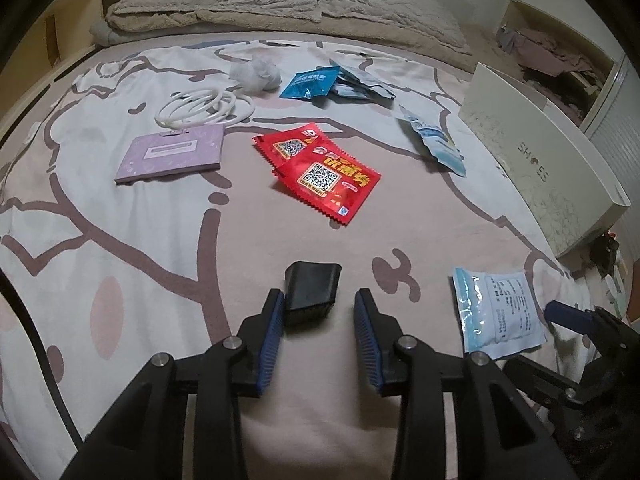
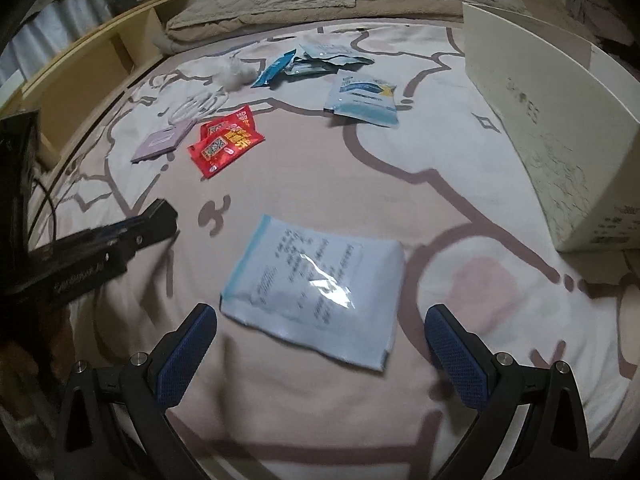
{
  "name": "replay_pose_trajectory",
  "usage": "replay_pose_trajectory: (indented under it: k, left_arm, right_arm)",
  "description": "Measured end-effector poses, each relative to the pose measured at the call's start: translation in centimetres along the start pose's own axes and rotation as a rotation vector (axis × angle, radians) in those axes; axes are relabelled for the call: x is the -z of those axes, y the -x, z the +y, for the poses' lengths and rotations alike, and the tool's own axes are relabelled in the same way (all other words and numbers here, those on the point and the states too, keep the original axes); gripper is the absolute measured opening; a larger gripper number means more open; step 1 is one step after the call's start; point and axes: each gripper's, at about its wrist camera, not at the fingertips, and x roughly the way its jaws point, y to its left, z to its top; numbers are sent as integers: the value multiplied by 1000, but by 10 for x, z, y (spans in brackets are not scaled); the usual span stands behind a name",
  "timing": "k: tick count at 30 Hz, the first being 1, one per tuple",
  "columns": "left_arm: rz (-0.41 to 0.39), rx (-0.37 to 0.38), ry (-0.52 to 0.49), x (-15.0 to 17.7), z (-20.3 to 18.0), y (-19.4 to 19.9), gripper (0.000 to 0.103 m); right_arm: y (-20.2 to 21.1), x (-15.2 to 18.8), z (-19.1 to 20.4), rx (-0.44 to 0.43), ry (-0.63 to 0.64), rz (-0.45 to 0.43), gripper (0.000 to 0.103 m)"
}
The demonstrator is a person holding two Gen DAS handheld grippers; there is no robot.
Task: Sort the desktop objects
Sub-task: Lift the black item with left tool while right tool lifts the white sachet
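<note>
My left gripper (image 1: 319, 305) is open around a small black block (image 1: 311, 295) on the bed; the left pad touches it, the right pad stands apart. My right gripper (image 2: 320, 320) is open wide over a white and pale-blue sachet (image 2: 316, 288), which also shows in the left wrist view (image 1: 498, 312). Two red packets (image 1: 320, 170) lie mid-bed, also in the right wrist view (image 2: 224, 144). A lilac card (image 1: 172, 154), white rings (image 1: 204, 106), a grey puff (image 1: 256, 72), blue packets (image 1: 332, 82) and a pale-blue packet (image 1: 438, 146) lie farther off.
A white shoe box (image 1: 540, 160) stands on the right, seen also in the right wrist view (image 2: 552, 128). Beige pillows (image 1: 280, 0) lie at the head of the bed. A wooden shelf (image 2: 80, 88) runs along the left. The left gripper's body (image 2: 92, 248) is left of the sachet.
</note>
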Motion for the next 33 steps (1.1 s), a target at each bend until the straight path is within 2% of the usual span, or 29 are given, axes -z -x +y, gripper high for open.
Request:
replay_pose_trajectory:
  k: [5,11,16,20,25,33]
  left_arm:
    - [1,12,15,-1,2,0,36]
    - [5,15,21,-1,3,0,36]
    - [5,10,23,-1,3,-1,36]
    - [8,-2,44,-3,6,-4,36]
    - [4,-7,51,-2,5,-4,36]
    - [0,-29,47,-3,6,-3,26]
  right_arm:
    - [-12,-7,8,8,-44,-3,103]
    - [-24,-16,12,56,-51,-3,103]
    - [-29,-14,21,120,15,-28,103]
    - [-28,-11,20,120,20,-59,103]
    - [-24,-11,19,131,28,-84,89]
    - [-20,-11,18,114,45,-101,82]
